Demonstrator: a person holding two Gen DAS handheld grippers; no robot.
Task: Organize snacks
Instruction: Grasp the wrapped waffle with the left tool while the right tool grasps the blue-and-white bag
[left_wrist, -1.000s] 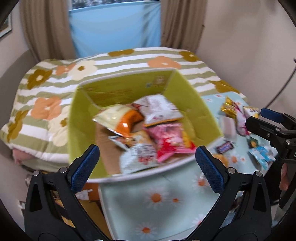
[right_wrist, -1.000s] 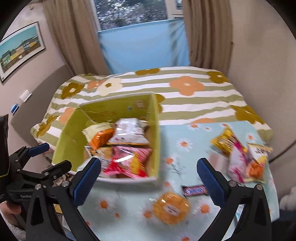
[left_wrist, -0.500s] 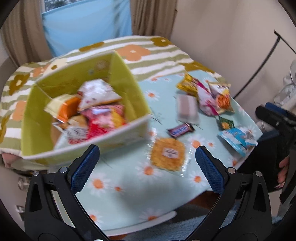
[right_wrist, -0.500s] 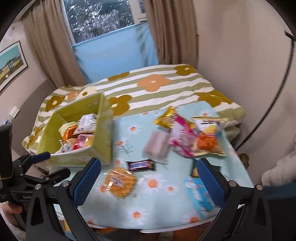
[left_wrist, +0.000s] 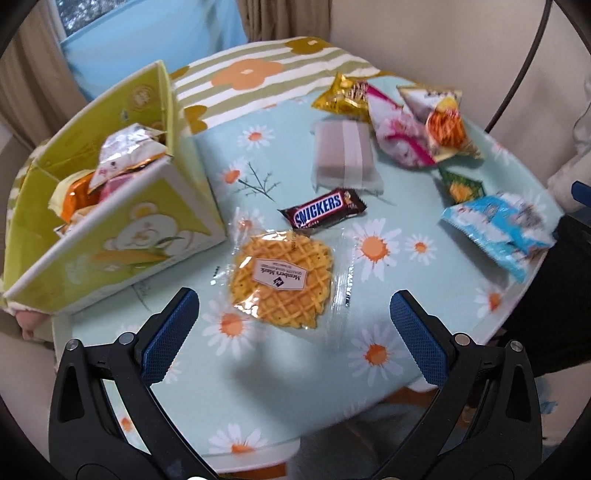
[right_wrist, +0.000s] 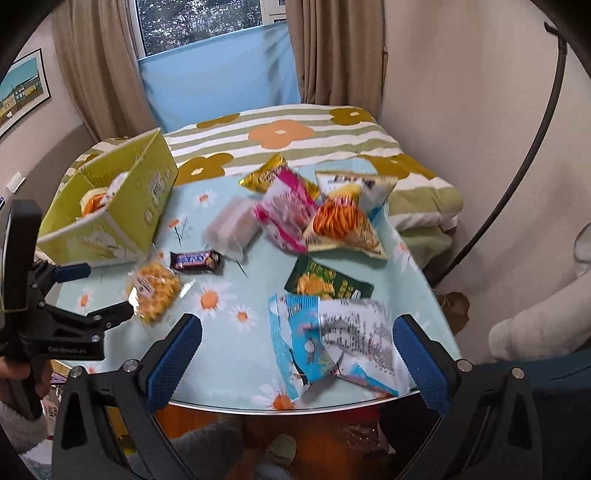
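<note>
A yellow-green box (left_wrist: 122, 236) holding several snack packets stands at the table's left; it also shows in the right wrist view (right_wrist: 122, 206). My left gripper (left_wrist: 295, 325) is open and empty, just short of a wrapped waffle (left_wrist: 282, 273). A Snickers bar (left_wrist: 321, 212) lies beyond it. My right gripper (right_wrist: 297, 350) is open and empty, with a blue and white packet (right_wrist: 332, 339) between its fingers' line at the near edge. The left gripper (right_wrist: 74, 291) shows beside the waffle (right_wrist: 155, 290).
Loose on the daisy tablecloth (left_wrist: 373, 354) are a grey wrapped block (left_wrist: 343, 155), a pink packet (left_wrist: 395, 129), an orange chip bag (right_wrist: 343, 221), a gold packet (right_wrist: 266, 177) and a small green packet (right_wrist: 325, 282). A striped floral bed (right_wrist: 280, 136) lies behind.
Both grippers have swung right, away from the box and towards the loose snacks. The left has come down close to the waffle, the right close to the blue packet. Both stayed open.
</note>
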